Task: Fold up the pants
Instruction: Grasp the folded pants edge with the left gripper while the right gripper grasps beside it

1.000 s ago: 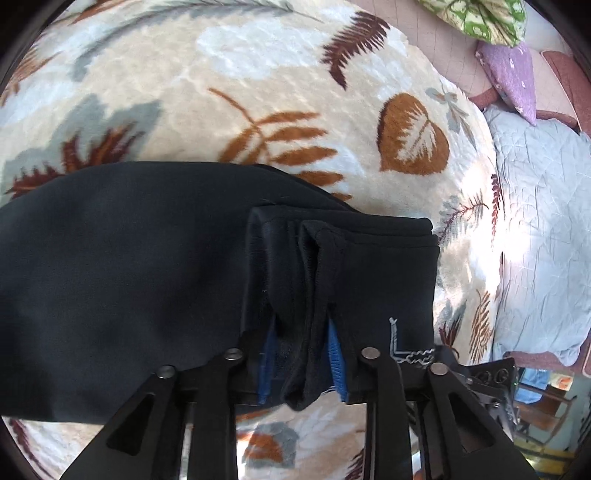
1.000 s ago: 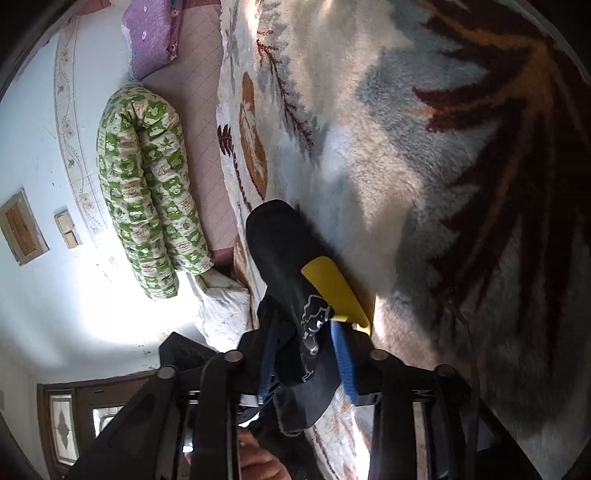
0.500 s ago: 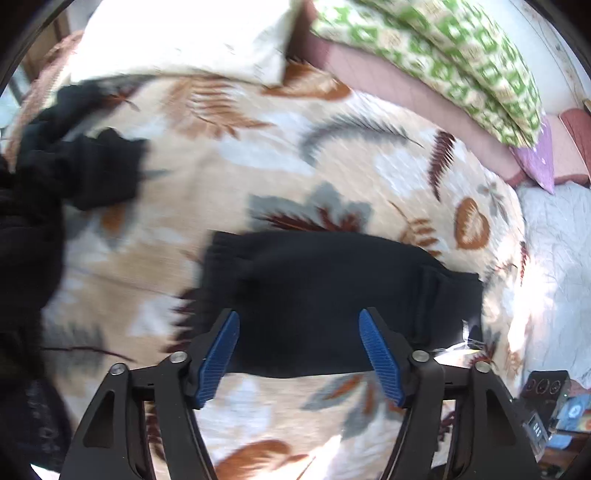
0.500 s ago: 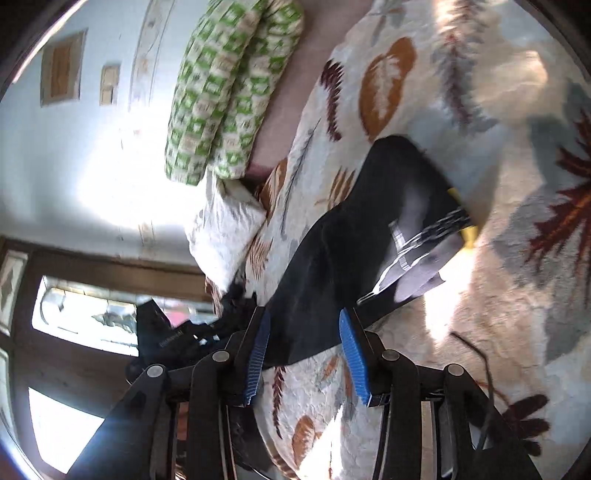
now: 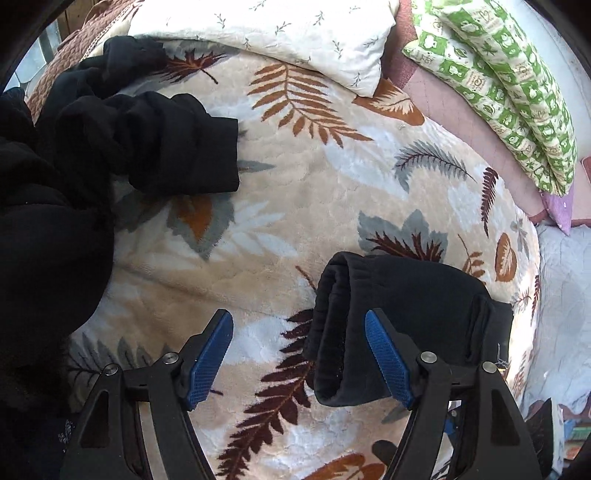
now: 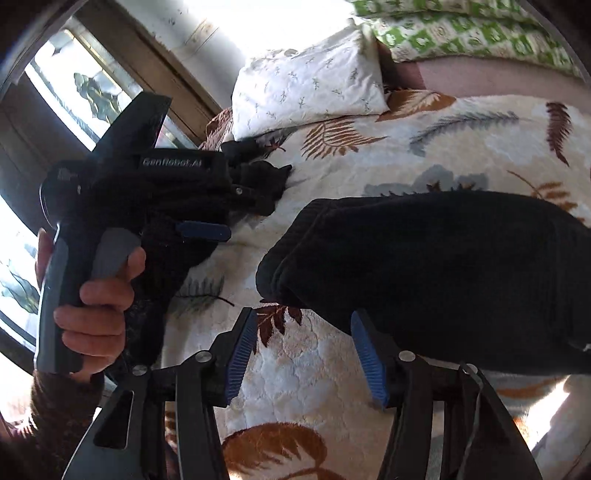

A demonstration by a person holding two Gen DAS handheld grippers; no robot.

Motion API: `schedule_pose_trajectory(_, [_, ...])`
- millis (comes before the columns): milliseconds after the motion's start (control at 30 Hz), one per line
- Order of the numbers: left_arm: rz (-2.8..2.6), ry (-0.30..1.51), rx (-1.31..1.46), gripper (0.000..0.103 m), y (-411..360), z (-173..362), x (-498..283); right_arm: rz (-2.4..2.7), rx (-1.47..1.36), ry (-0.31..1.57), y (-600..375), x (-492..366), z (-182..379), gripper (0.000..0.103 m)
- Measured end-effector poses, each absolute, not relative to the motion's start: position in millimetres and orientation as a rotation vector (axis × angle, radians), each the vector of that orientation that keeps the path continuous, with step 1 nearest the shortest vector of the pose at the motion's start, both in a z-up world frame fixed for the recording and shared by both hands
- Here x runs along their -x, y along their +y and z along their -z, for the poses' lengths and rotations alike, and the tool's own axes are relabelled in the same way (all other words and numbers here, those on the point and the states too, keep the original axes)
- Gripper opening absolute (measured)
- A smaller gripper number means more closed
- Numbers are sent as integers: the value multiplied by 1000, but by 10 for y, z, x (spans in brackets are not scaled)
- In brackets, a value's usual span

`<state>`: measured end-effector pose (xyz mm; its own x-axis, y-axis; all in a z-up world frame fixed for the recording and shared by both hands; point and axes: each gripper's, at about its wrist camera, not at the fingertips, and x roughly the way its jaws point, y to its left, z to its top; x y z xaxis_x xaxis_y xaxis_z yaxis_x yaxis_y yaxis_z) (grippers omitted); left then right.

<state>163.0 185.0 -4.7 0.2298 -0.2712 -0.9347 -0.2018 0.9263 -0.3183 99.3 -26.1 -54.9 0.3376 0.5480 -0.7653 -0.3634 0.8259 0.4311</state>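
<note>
The folded pants (image 5: pixel 410 317) are plain black. The blanket (image 5: pixel 295 206) is cream with rust-brown, dark maroon and grey-blue leaf and fern prints. Far left, a heap of clothes (image 5: pixel 122 136) is black too. The far pillow (image 5: pixel 280 33) is off-white with small grey-green sprigs; the long cushion (image 5: pixel 509 85) at far right is green-and-cream check. Both grippers have black frames with blue ribbed pads (image 5: pixel 210 358).
</note>
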Motion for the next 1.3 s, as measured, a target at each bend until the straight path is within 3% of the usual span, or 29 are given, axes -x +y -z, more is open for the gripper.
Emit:
schedule_pose_trajectory(333, [159, 1416, 547, 79, 2006, 473, -1873, -494, 119, 1033, 408, -997, 905, 62])
schedule_pose_trajectory(567, [261, 1485, 583, 85, 1866, 813, -2221, -476, 79, 1020, 398, -1041, 962, 63])
schedule_pose_trajectory(700, [301, 1511, 511, 94, 1735, 874, -2323, -470, 33, 1018, 347, -1054, 931, 64])
schedule_pose_trajectory(800, [339, 1527, 456, 92, 1623, 884, -2364, -453, 32, 991, 352, -1049, 914, 65])
schedule_pose_trajectory(867, [369, 1542, 455, 72, 1554, 878, -2372, -442, 56, 973, 388, -1035, 929, 65])
schedule_pose_trajectory(900, [398, 1566, 473, 47, 1526, 886, -2361, -436, 69, 968, 408, -1027, 940, 65])
schedule_pose_trajectory(1000, [371, 1594, 433, 35, 1472, 935, -2402, -413, 93, 957, 445, -1018, 984, 65])
schedule_pose_trajectory(1133, [369, 1592, 578, 28, 1607, 1014, -2451, -389, 91, 956, 451, -1048, 1010, 62])
schedule_pose_trajectory(1300, [385, 1553, 654, 23, 1634, 950, -2352, -405, -30, 975, 289, -1146, 990, 29])
